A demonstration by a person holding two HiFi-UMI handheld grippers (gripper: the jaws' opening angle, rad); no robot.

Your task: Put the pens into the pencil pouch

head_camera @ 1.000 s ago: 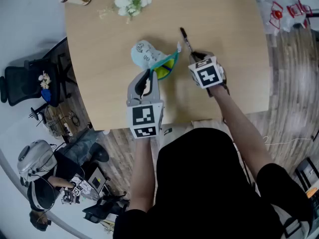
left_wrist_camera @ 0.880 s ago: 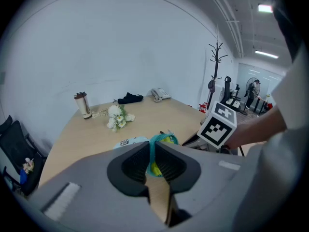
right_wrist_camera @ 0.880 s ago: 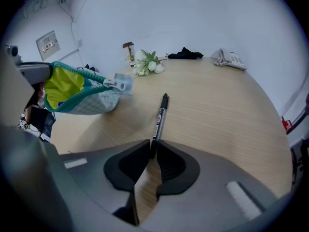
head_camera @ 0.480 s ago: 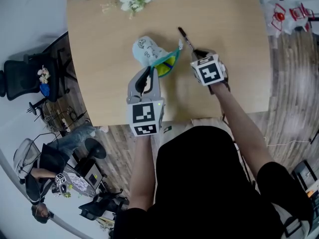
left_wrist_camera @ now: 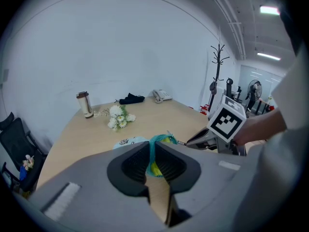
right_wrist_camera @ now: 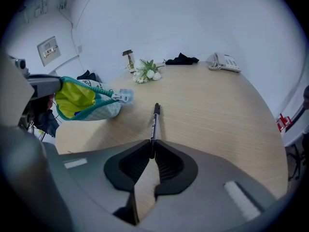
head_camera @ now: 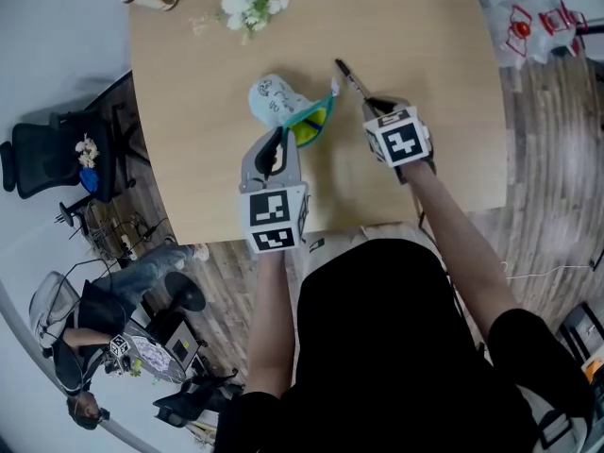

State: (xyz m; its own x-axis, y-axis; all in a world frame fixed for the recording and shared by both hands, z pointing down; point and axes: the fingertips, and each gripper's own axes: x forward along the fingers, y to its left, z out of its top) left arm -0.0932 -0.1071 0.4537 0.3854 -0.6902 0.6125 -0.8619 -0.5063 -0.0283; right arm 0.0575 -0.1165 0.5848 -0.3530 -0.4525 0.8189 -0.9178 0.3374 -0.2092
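One pen (right_wrist_camera: 154,124), clamped in our right tongs (right_wrist_camera: 152,148), points away; the pouch (right_wrist_camera: 84,100), pinched by left tongs (left_wrist_camera: 152,153), gapes leftward.

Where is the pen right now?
In the head view the pen sticks out of the right tongs, just right of the open pouch.
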